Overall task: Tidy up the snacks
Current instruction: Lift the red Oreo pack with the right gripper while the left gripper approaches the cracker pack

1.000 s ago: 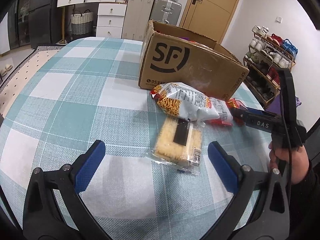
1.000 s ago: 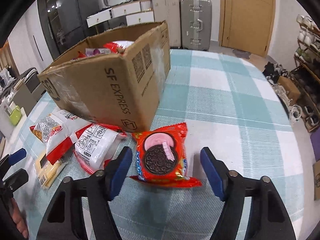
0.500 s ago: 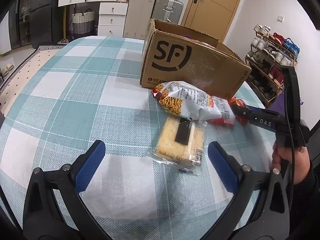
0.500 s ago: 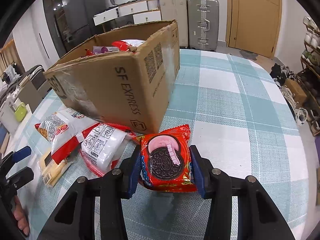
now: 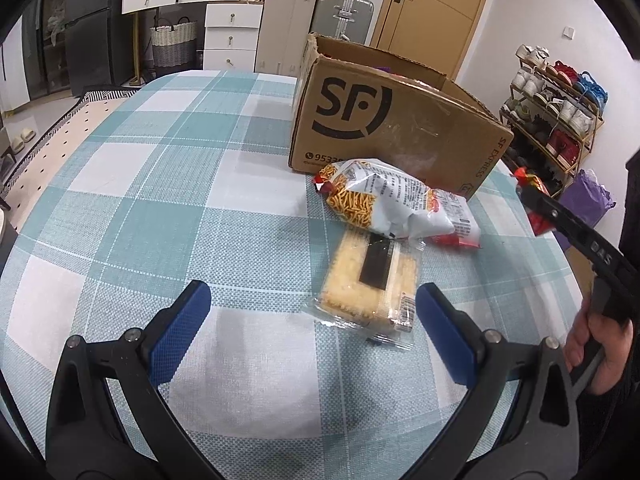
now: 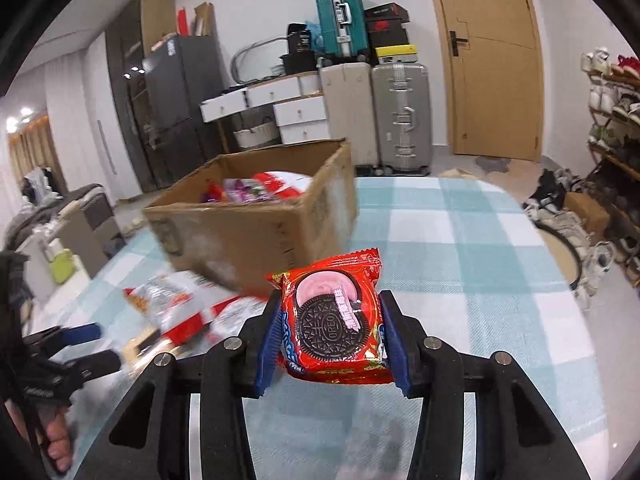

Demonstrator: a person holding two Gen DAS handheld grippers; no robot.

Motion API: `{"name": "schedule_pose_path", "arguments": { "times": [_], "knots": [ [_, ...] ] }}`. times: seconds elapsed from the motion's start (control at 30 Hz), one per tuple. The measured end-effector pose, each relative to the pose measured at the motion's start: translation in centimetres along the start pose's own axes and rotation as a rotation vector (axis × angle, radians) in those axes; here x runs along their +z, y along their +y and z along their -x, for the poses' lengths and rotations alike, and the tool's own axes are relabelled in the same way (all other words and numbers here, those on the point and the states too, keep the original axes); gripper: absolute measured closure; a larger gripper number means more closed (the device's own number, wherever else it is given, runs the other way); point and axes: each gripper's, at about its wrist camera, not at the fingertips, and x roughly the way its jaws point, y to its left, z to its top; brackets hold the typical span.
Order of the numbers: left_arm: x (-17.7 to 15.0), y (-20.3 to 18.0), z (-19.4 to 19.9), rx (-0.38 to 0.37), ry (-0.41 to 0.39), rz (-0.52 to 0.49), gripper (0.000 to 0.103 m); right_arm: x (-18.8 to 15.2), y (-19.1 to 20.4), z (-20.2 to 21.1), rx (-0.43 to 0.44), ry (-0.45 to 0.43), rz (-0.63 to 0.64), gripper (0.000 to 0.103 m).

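While the right gripper clamps the Oreo pack between its blue pads, the pack hangs clear of the table, just in front of the box and below its rim. Inside the box several packets already lie, so part of the sorting looks done. On the near side of the box the left gripper hovers with its jaws wide apart, holding nothing. Just ahead of it, toward the box, lies the cracker pack, and the noodle bag rests partly on top of that, close against the box wall. A red-and-white bag lies beside the noodle bag. By my reckoning, the Oreo pack and these three remain to be boxed.
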Motion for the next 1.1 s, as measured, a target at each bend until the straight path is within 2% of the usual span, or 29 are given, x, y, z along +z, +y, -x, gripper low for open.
{"name": "schedule_pose_path", "arguments": {
  "times": [0.07, 0.33, 0.47, 0.63, 0.93, 1.1],
  "knots": [
    [0.1, -0.1, -0.1, -0.036, 0.008, -0.008, 0.001, -0.5, 0.5, 0.9, 0.019, -0.007, 0.001, 0.057],
    [0.8, -0.7, -1.5, -0.043, 0.052, -0.012, 0.001, -2.3, 1.1, 4.1, 0.074, -0.056, -0.046, 0.057],
    [1.3, -2.1, -2.9, -0.052, 0.089, -0.049, 0.001, -2.7, 1.1, 5.0, 0.081, -0.065, -0.055, 0.057],
    [1.8, -4.0, -3.7, -0.021, 0.103, -0.122, 0.001, -2.7, 0.8, 4.8, 0.099, -0.057, -0.070, 0.057],
    [2.0, -5.3, -5.0, 0.028, 0.150, -0.184, 0.001, -2.7, 0.3, 5.1, 0.101, -0.073, -0.092, 0.057],
    [2.2, -5.9, -5.8, 0.053, 0.173, -0.212, 0.005, -2.7, 0.5, 5.3, 0.099, -0.076, -0.083, 0.057]
  ]
}}
